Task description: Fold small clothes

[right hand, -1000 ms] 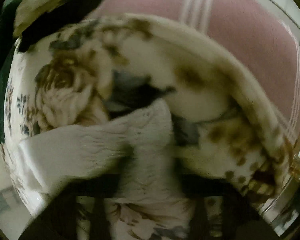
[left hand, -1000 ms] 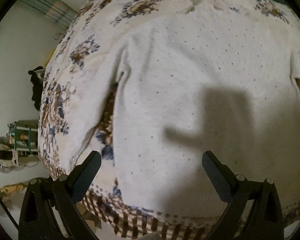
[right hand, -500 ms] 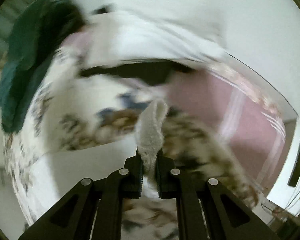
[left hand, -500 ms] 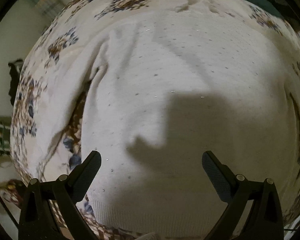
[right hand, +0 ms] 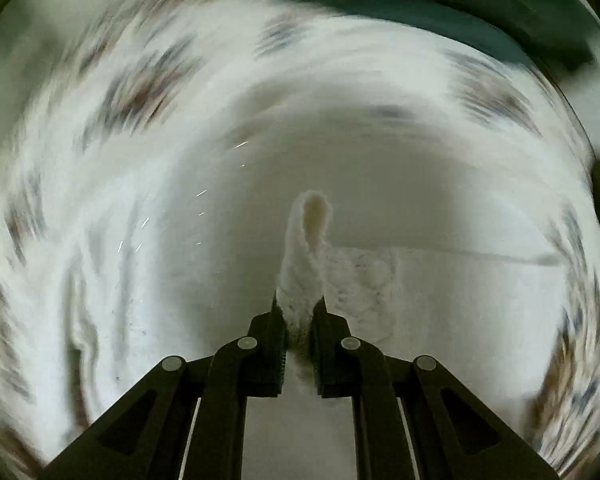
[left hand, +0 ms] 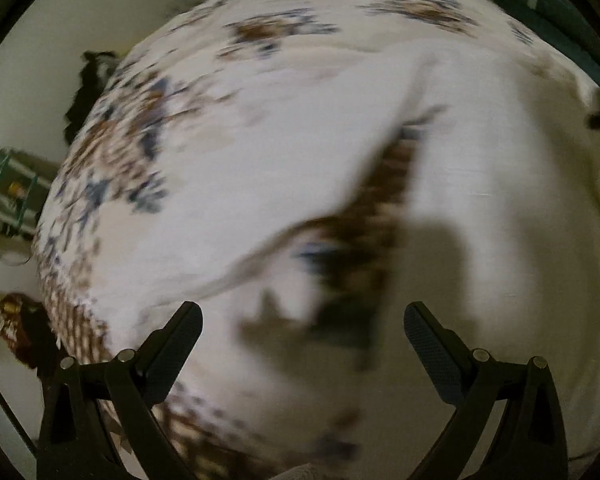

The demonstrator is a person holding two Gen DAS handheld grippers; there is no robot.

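A white knitted sweater (left hand: 480, 168) lies spread on a floral bedspread (left hand: 148, 152), with its left sleeve (left hand: 260, 200) lying out to the side. My left gripper (left hand: 302, 320) is open and empty, just above the sweater near the sleeve and body. My right gripper (right hand: 300, 312) is shut on a fold of the white sweater (right hand: 306, 248), which stands up between the fingers above the sweater's body (right hand: 240, 280). Both views are blurred by motion.
The bedspread's patterned edge (left hand: 72, 316) drops off at the left, with a green rack (left hand: 8, 192) and a dark object (left hand: 92, 84) beyond it. Dark green cloth (right hand: 440, 4) lies at the far side of the bed.
My left gripper has shifted left, so the sleeve and bedspread now sit ahead of it. My right gripper has swung from facing the room down over the sweater, still gripping the fold.
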